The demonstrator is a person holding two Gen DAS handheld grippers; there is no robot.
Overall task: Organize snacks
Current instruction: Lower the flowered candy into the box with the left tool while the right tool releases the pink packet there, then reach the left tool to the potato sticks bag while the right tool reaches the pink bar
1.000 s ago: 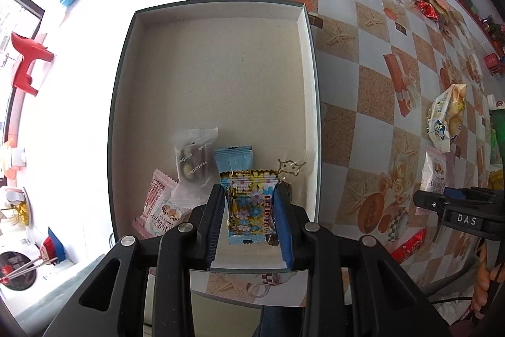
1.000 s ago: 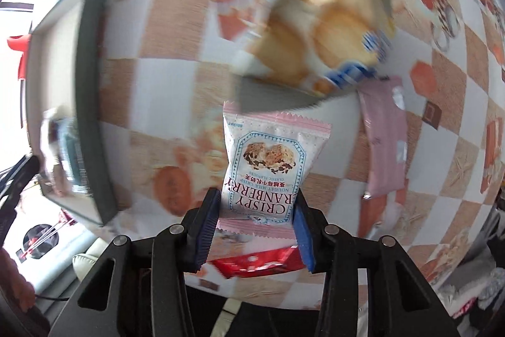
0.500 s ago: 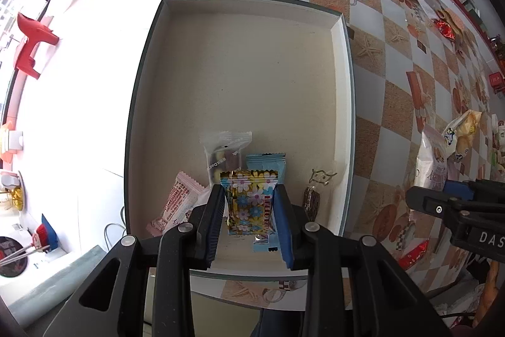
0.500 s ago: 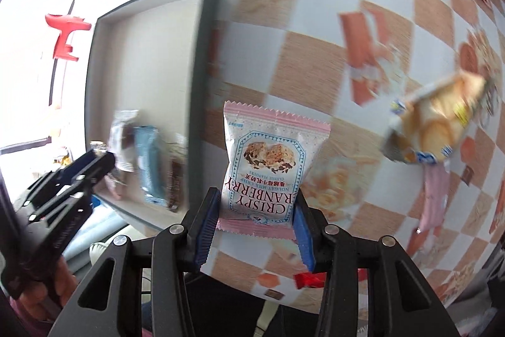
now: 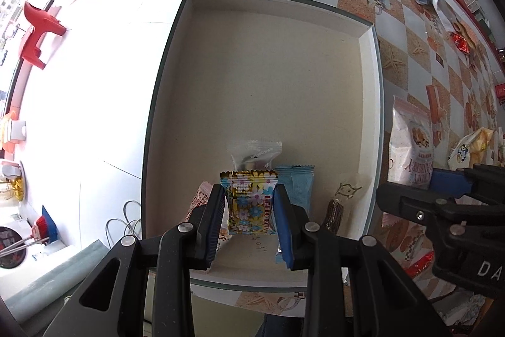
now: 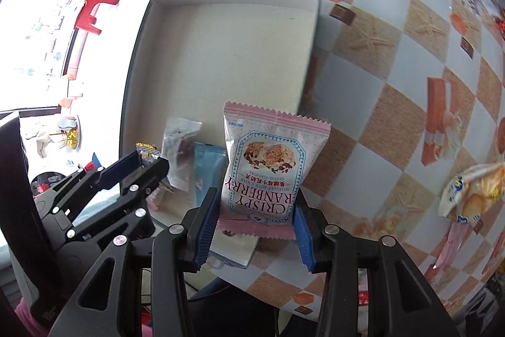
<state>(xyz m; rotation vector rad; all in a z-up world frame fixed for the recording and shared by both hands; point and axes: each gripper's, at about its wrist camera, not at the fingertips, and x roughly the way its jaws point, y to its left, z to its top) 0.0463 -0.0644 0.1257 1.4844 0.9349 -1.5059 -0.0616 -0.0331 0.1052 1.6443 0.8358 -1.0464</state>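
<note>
Left hand-held gripper [image 5: 249,210] pinches a floral candy packet [image 5: 249,204] low-centre over the box [image 5: 372,103]; right hand-held gripper [image 6: 256,210] clamps the cranberry packet [image 6: 271,166] centre frame, seemingly above the box's right wall. Risk: both crowd the near corner w/ other snacks, so they could collide or drop a packet onto the bench [image 6: 394,103].

I count two grippers: my left gripper [image 5: 249,206] holds one floral gold packet [image 5: 249,204]; my right gripper [image 6: 255,210] holds one pink cranberry packet [image 6: 268,166]. One box [image 5: 377,103] contains four loose packets: one clear [image 5: 255,152], one light blue [image 5: 296,185], one pink [image 5: 199,199], one dark brown [image 5: 334,212].
</note>
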